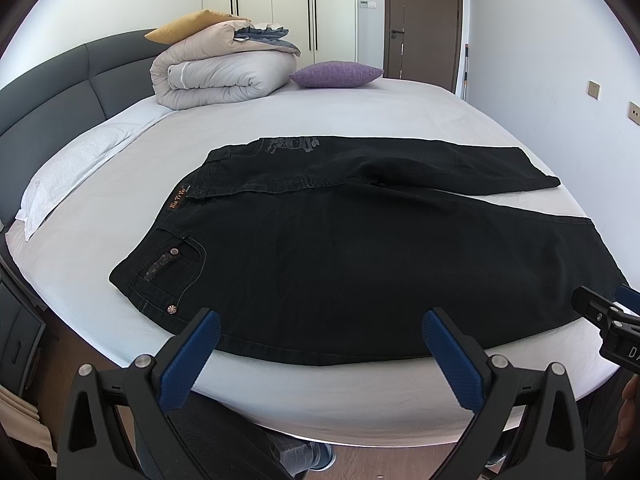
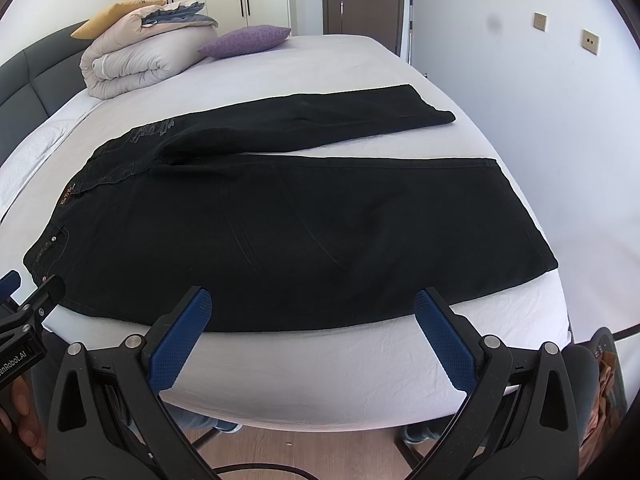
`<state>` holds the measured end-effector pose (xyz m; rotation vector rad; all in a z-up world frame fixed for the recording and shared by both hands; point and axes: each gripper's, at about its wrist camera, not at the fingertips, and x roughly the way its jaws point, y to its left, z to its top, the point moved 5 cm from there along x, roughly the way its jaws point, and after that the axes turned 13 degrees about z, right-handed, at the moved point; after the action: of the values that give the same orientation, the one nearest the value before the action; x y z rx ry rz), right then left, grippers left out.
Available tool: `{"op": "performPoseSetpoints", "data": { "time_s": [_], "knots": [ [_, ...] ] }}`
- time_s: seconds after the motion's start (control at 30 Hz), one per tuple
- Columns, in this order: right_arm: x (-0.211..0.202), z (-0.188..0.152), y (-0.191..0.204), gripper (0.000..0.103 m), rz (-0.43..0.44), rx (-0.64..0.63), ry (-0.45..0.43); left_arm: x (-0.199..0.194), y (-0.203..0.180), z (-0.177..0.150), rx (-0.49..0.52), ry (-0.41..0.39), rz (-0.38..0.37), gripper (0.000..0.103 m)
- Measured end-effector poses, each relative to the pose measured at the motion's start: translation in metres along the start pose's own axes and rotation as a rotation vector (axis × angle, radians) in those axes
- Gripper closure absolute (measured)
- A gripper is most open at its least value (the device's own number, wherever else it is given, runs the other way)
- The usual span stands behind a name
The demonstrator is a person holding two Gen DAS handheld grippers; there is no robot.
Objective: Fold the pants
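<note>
I hold both grippers over the near edge of the bed (image 1: pixel 360 392), aimed across the pants (image 1: pixel 360 264).

Hidden or unclear:
- The lettering on the brown waistband patch (image 1: pixel 177 197) is too small for me to read.
- The printed design (image 1: pixel 290 145) on the far hip is faint; I cannot make out what it shows.
- In the left wrist view the near leg's hem is partly covered by the right gripper (image 1: pixel 600 312) at the frame edge.
- In the right wrist view the left gripper (image 2: pixel 28 300) overlaps the waist corner of the pants.

Gripper state: the left gripper's fingers stand wide apart and hold nothing. The right gripper (image 2: pixel 312 312) is likewise spread apart and empty.

Pants position: black, lying flat along the near edge of the bed, waist to my left, legs running right. The two legs diverge, with a wedge of bare sheet between them toward the hems.

Edges and room: a strip of bare sheet lies between the pants and the bed's near edge. Beyond the pants the mattress is bare up to the folded duvet (image 1: pixel 224 72) and purple cushion (image 1: pixel 336 74) at the headboard end.
</note>
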<state>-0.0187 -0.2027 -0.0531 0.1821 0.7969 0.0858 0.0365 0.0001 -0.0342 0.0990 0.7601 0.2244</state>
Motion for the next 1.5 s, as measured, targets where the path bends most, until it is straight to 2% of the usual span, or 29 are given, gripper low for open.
{"op": "performPoseSetpoints", "data": {
  "time_s": [1.13, 1.2, 1.43, 1.5],
  "knots": [
    [0.006, -0.007, 0.001, 0.0, 0.002, 0.003, 0.005, 0.0, 0.0, 0.0, 0.002, 0.004, 0.001, 0.0],
    [0.007, -0.008, 0.001, 0.0, 0.003, 0.004, 0.007, 0.006, -0.002, -0.008, 0.003, 0.008, 0.002, 0.0],
    [0.02, -0.01, 0.001, 0.0, 0.014, 0.01, 0.027, 0.016, -0.008, -0.017, 0.01, 0.008, 0.026, 0.0],
    [0.023, -0.004, 0.002, 0.0, 0.042, 0.012, 0.023, 0.019, -0.005, -0.015, 0.011, -0.008, 0.044, 0.0]
  ]
}}
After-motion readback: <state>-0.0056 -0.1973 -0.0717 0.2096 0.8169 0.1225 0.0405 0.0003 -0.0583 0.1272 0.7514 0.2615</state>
